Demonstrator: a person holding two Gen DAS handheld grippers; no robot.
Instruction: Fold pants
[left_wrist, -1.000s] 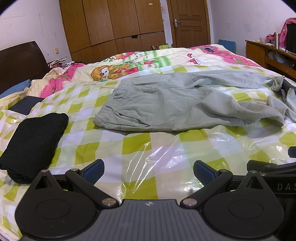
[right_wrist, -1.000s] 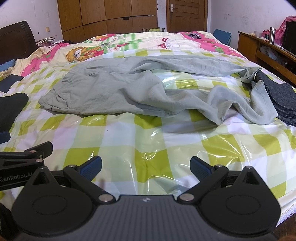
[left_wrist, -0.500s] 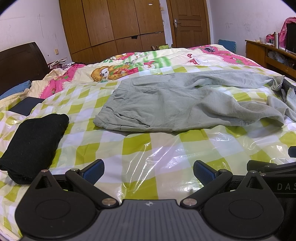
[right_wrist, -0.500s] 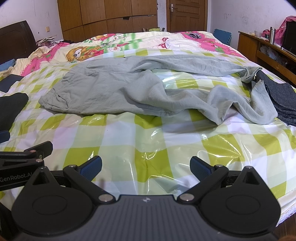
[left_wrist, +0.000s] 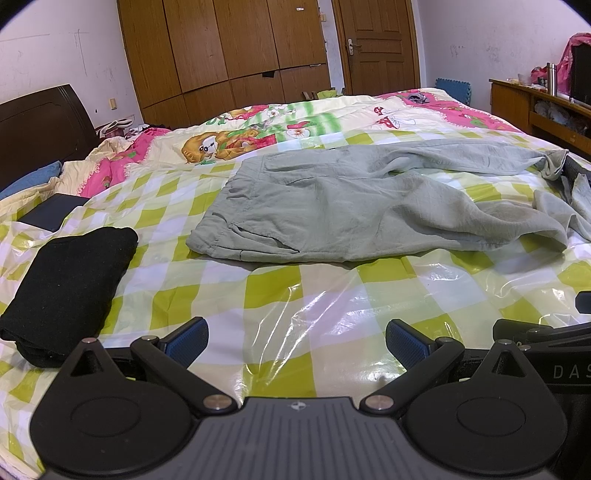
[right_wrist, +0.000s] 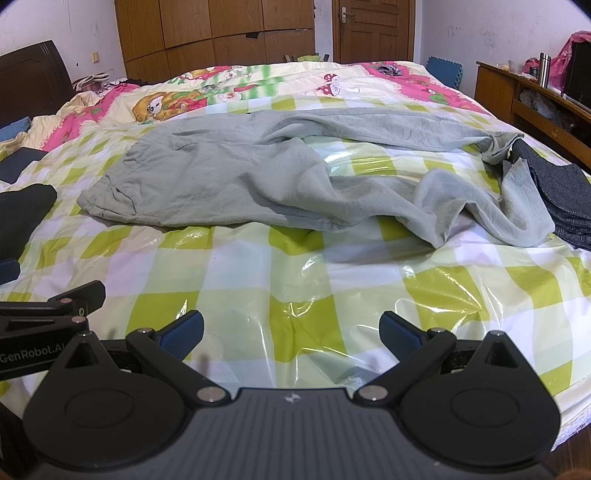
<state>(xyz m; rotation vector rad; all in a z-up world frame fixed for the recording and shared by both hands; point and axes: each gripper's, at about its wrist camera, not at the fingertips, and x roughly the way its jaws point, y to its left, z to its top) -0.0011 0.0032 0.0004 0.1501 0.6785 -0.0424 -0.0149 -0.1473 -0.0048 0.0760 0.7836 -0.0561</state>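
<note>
Both my jaws stand wide apart and grip nothing: left gripper (left_wrist: 295, 341) and right gripper (right_wrist: 291, 332) hover over the near edge of the bed (right_wrist: 295, 280). Beyond them the grey pants (right_wrist: 236, 177) lie unfolded mid-bed, waistband toward the left edge, legs splayed and rumpled toward the right. I judge no fold made; everything remains.

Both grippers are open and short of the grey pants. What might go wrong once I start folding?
1. The near leg is bunched and twisted; folding now would likely trap wrinkles.
2. Its cuff lies against the dark folded garment, so a grab there might drag that along.
3. The glossy plastic sheet looks slippery; the grey pants may slide instead of creasing.
</note>
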